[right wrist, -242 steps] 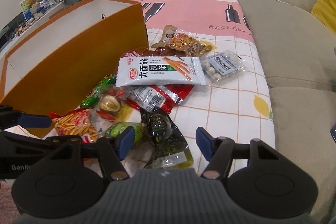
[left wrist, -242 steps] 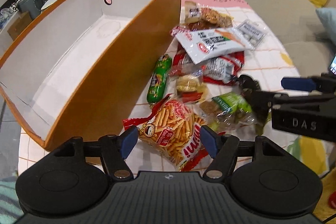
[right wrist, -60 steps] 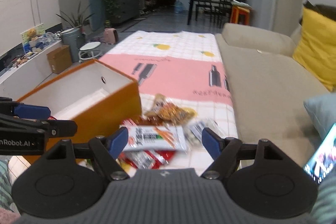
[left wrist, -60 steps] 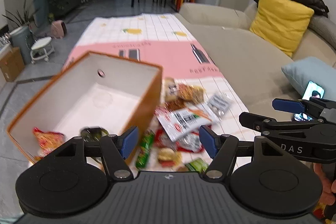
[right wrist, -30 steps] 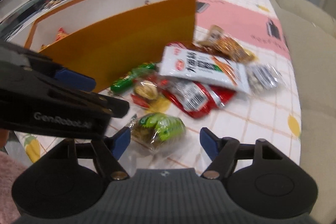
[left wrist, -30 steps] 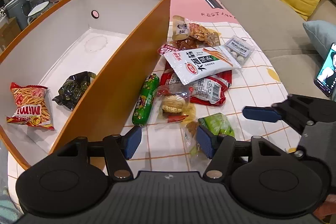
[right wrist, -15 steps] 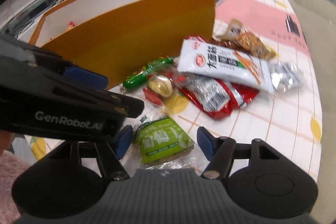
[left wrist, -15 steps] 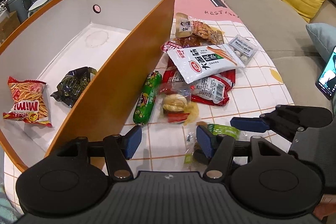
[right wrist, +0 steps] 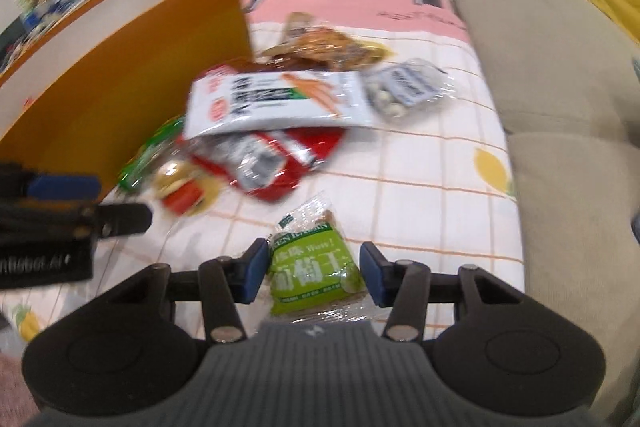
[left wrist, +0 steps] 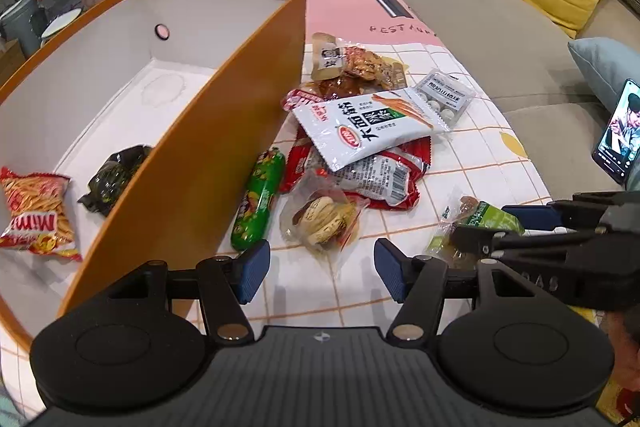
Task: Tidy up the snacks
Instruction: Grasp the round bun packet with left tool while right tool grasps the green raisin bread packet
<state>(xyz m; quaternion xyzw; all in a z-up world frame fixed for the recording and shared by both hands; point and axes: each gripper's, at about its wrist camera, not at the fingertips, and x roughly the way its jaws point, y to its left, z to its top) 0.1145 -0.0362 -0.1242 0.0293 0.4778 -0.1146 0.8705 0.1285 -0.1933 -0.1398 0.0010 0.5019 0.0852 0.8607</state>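
Green raisin packet (right wrist: 316,269) flat on the desk (right wrist: 420,163), well clear of the orange box (right wrist: 116,67) toward the sofa side, long axis running away from the right wrist camera toward the snack pile, crimped clear end farthest out, printed face up. Right gripper (right wrist: 312,273) angled steeply down over it, jaws closing with the packet between them; left pad at the packet's edge, right pad apart from it by a sliver, so no firm pinch seen. Picture blurred.

Left gripper (left wrist: 322,269) also tilted steeply down, just beside the orange box (left wrist: 224,115) near its close corner, jaws spread wide over bare checked cloth, nothing between them. Green sausage stick (left wrist: 260,201) lying along the box's outer wall, long axis parallel to it. Inside the box: red stick-snack bag (left wrist: 34,213) and dark packet (left wrist: 116,177) on the white floor.
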